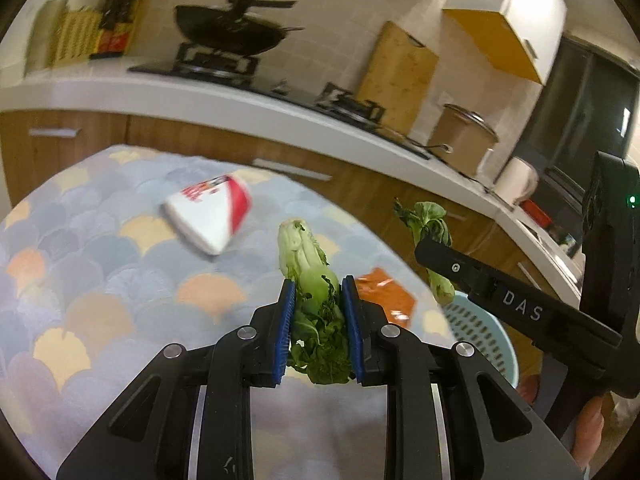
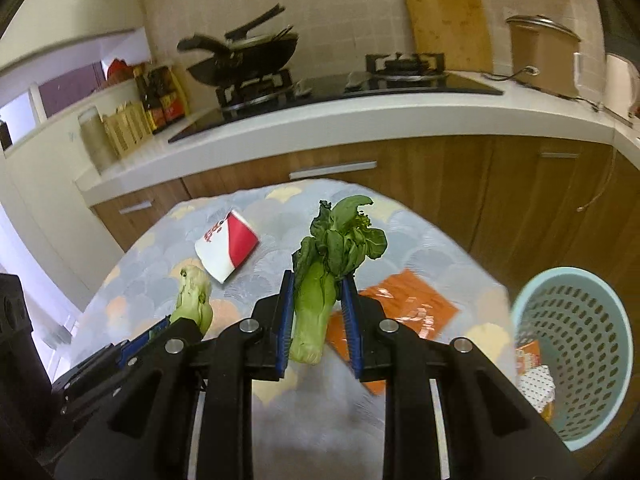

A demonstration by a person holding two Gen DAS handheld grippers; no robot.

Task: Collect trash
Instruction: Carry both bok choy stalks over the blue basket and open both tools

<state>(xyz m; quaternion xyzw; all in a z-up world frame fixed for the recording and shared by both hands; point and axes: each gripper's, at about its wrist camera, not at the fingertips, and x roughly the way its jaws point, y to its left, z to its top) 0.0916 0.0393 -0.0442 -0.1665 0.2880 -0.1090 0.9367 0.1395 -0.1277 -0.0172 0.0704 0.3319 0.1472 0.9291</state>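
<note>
Carton on table, wrapper right of it, basket beyond the table's right edge

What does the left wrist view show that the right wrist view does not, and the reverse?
Only the left wrist view: a hand holding the right gripper, and a yellow cabinet.
Only the right wrist view: wrappers inside the basket.
Both: each gripper shut on a bok choy, left gripper on one, right on the other; the red-white carton, the orange wrapper and the wok.
</note>
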